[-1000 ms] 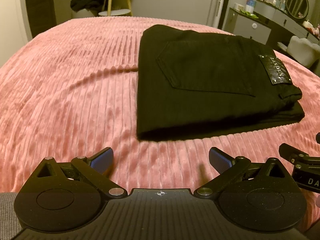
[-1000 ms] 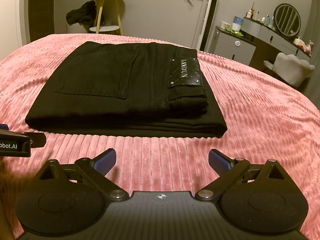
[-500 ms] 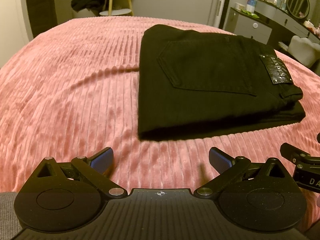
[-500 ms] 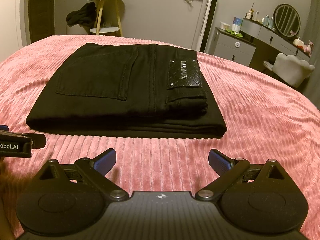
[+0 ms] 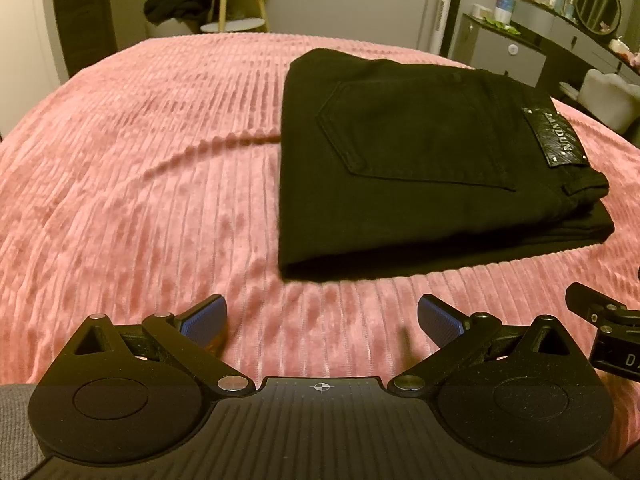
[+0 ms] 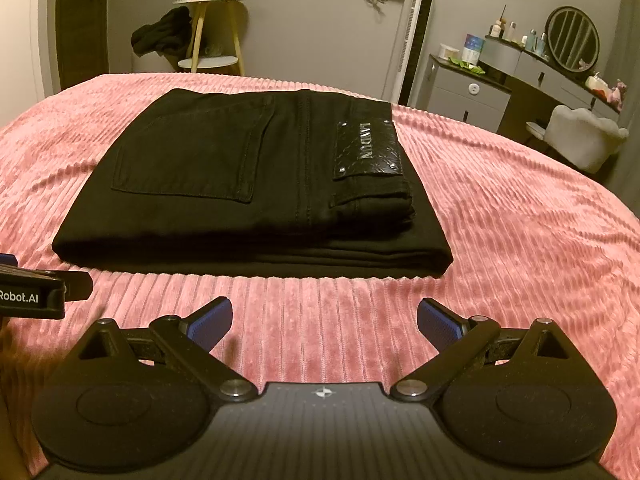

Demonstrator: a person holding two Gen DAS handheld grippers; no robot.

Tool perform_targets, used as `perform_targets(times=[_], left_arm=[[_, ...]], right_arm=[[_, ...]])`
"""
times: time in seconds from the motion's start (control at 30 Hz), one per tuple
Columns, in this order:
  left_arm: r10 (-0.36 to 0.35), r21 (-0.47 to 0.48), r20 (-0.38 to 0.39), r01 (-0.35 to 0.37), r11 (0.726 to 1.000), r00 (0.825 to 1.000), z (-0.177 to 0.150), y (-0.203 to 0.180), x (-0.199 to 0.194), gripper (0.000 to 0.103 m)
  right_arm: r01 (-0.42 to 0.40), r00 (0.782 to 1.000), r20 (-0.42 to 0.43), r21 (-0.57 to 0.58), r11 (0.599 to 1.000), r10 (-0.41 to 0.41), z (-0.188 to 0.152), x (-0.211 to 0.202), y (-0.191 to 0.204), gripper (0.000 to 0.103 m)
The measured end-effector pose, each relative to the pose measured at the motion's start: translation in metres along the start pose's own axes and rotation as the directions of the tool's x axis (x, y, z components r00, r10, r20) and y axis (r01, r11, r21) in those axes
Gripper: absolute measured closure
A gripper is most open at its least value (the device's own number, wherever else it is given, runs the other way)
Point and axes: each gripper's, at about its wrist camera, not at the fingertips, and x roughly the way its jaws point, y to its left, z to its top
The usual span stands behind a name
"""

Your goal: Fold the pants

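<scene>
Black denim is lying as a compact, layered rectangle on the pink ribbed bedspread (image 6: 520, 248): the pants (image 6: 248, 184) are sitting near the middle of the bed, back pocket up, with the leather brand patch (image 6: 366, 148) facing the ceiling and the stacked fold edges showing along the near side. Over the last second almost nothing is changing; in the left view the bundle is only drifting a touch to the right, which suggests the hands are settling rather than working. The left gripper (image 5: 320, 316) is hovering low over the bedspread just short of the bundle's near left corner, its jaws spread wide and holding nothing. The right gripper (image 6: 324, 316) is hovering likewise in front of the near edge, jaws wide and empty, clear of the cloth. Each tool is showing at the edge of the other's view, so they are sitting side by side. Judging by the tidy stack and the idle jaws, the folding is looking finished, with at most a small straightening left.
</scene>
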Motion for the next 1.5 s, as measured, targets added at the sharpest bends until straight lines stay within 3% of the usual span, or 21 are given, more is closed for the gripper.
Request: perform_targets(times=[1.5], left_arm=[[0.005,0.022,0.010,-0.005,1.000,1.000,-0.0009,-0.0031,-0.0016,0.000]], right_arm=[[0.004,1.000,0.007,0.007,1.000,-0.004,0.0005,-0.0021,0.0012,0.004]])
